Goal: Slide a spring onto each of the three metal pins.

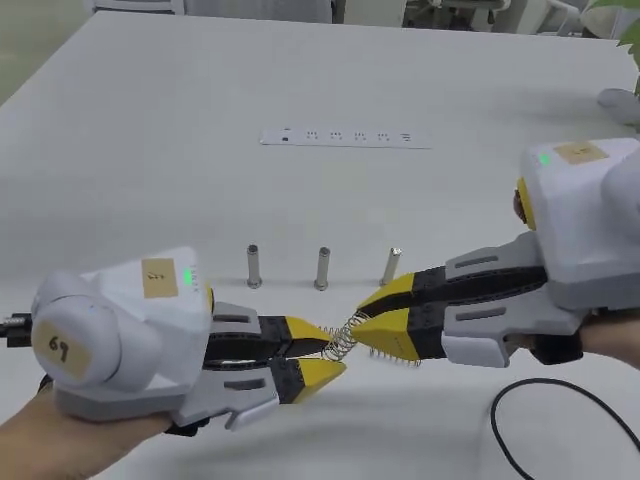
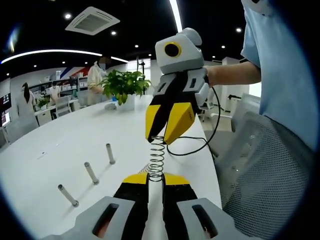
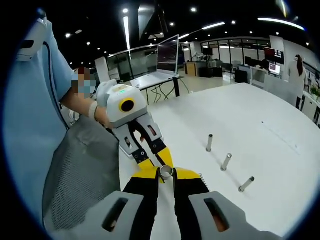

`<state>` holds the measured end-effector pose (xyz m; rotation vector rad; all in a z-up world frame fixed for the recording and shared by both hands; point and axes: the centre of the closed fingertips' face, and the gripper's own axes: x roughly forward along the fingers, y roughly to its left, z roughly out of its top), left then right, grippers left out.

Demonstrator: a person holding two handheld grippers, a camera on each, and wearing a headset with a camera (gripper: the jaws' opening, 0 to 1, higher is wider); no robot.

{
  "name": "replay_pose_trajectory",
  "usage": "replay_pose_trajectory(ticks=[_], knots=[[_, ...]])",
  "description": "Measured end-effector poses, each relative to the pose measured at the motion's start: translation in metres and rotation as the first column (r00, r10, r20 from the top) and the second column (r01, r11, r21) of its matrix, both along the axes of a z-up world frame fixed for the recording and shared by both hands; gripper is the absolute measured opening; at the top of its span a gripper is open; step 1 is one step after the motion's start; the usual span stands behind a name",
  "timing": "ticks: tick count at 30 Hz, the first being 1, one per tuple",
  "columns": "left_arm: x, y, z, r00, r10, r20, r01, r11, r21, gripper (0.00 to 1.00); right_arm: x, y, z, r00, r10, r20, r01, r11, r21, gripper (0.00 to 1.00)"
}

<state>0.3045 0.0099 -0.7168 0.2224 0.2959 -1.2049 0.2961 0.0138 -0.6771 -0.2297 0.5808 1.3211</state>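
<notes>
Right now both grippers meet low over the white table (image 1: 150, 120), and one spring (image 1: 345, 335) is stretched between them. In the head view the left gripper (image 1: 335, 352) reaches in from the lower left and the right gripper (image 1: 358, 313) comes in from the right, their yellow tips nearly touching. The spring slants up from the left jaws to the right jaws and is lifted clear of the tabletop. Seen from the left gripper view, the left gripper (image 2: 156, 178) has its jaws clamped on the spring's (image 2: 156, 157) near end, while the right gripper (image 2: 167, 131) pinches the far end from above. From the right gripper view, the spring (image 3: 166, 172) shows end-on as a small ring gripped between the tips of the right gripper (image 3: 166, 175), with the left gripper (image 3: 156, 161) just behind it. Beyond the grippers, three metal pins (image 1: 322, 268) stand upright in a row, well apart from one another and each bare. A second spring (image 1: 395, 357) lies flat on the table just under the right jaws. Farther back lies a white power strip (image 1: 345, 136).
</notes>
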Motion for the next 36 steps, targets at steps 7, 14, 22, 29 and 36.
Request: replay_pose_trajectory(ticks=[7, 14, 22, 29, 36], knots=[[0.0, 0.001, -0.001, 1.0, -0.003, -0.01, 0.003, 1.0, 0.005, 0.01, 0.001, 0.0, -0.003, 1.0, 0.012, 0.014, -0.012, 1.0, -0.018, 0.21], [-0.002, 0.003, -0.007, 1.0, -0.025, -0.008, 0.026, 0.999, 0.044, 0.01, 0.005, -0.005, -0.005, 0.996, 0.063, 0.06, -0.058, 0.995, -0.081, 0.32], [-0.005, 0.005, -0.013, 0.998, -0.056, -0.017, 0.058, 0.995, 0.083, 0.01, 0.0, -0.004, -0.012, 0.974, 0.206, 0.094, -0.185, 0.963, -0.196, 0.29], [-0.008, 0.006, -0.021, 0.996, -0.082, -0.026, 0.084, 0.988, 0.131, 0.01, -0.004, 0.003, -0.021, 0.943, 0.312, 0.115, -0.271, 0.922, -0.277, 0.26], [-0.011, 0.006, -0.022, 0.995, -0.095, -0.033, 0.099, 0.985, 0.141, 0.01, -0.007, 0.004, -0.027, 0.914, 0.388, 0.12, -0.331, 0.883, -0.333, 0.22]])
